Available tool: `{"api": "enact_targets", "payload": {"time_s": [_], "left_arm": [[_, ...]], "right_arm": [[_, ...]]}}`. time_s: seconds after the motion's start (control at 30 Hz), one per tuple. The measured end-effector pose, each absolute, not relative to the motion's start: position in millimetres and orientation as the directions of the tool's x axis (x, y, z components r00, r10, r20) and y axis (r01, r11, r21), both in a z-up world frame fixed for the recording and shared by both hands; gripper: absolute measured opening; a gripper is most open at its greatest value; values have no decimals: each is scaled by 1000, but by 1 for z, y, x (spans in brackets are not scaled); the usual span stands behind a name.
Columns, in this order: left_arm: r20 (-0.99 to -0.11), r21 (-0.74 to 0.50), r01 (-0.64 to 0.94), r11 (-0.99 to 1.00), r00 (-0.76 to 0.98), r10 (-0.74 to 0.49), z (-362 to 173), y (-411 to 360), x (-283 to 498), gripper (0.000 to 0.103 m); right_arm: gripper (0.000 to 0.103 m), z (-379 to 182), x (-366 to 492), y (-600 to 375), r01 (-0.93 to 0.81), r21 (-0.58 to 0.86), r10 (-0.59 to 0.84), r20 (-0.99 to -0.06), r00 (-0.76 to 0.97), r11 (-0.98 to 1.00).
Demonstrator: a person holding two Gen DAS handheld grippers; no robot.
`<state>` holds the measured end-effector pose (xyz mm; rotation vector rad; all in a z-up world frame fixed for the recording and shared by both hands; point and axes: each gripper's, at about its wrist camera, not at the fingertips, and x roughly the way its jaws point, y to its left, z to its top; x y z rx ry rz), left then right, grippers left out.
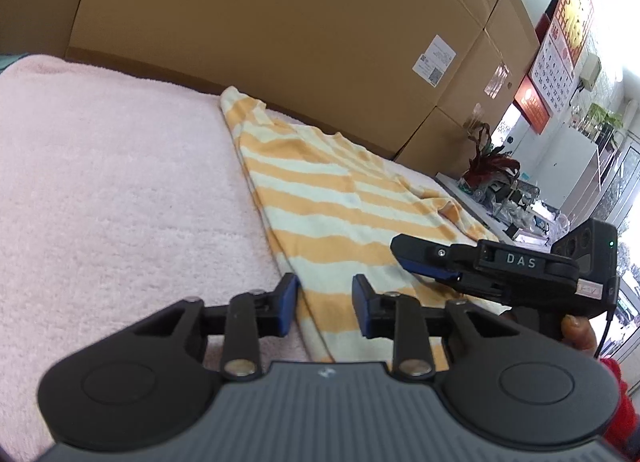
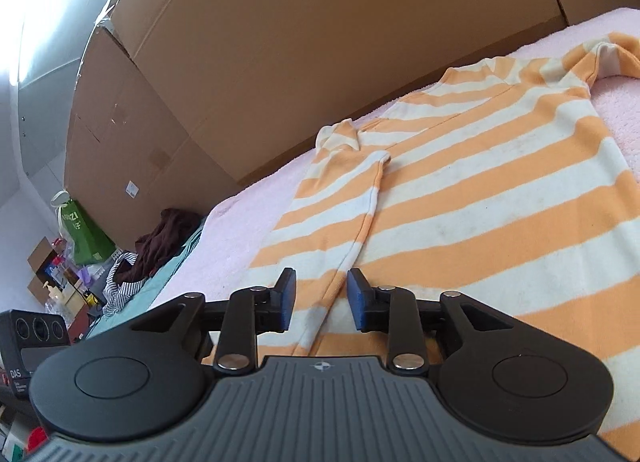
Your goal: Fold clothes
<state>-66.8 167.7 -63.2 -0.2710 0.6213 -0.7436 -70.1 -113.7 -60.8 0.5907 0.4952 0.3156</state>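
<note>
Where fleece spreads, striped shirt (image 2: 480, 190) lies.

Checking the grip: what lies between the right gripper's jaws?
In the right wrist view, a folded edge of the striped shirt lies between the open right gripper jaws, unpinched.

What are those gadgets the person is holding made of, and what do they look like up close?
Both are black plastic tools. The left gripper and right gripper each have two round black discs, a ribbed grey plate, silver rivets on black link bars, and blue pads on the fingertips. Seen side-on, the right one carries white "DAS" lettering, a small green light and a thin black cable. A red sleeve shows.
</note>
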Motion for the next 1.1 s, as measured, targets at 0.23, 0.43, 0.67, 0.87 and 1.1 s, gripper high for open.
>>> {"api": "enact_targets", "payload": {"time_s": [0.23,0.43,0.67,0.87,1.1], "left_arm": [[-422,-433,542,721,584,-693,-63,169,-68,9],[-424,-441,545,713,574,-700,-62,170,-72,9],[-417,-454,541,708,573,-706,-54,177,-75,9],[-412,-447,569,690,553,-724,-53,175,-80,9],[-416,-524,546,654,506,-756,-65,171,-79,5]], "right_arm": [[4,-66,-65,-110,-108,602,397,-371,840,791],[2,-68,-69,-115,-99,620,390,-355,849,779],[2,-67,-73,-117,-117,647,404,-315,859,754],[18,-69,-76,-117,-133,661,426,-305,852,738],[4,-67,-83,-102,-193,600,458,-327,827,777]]}}
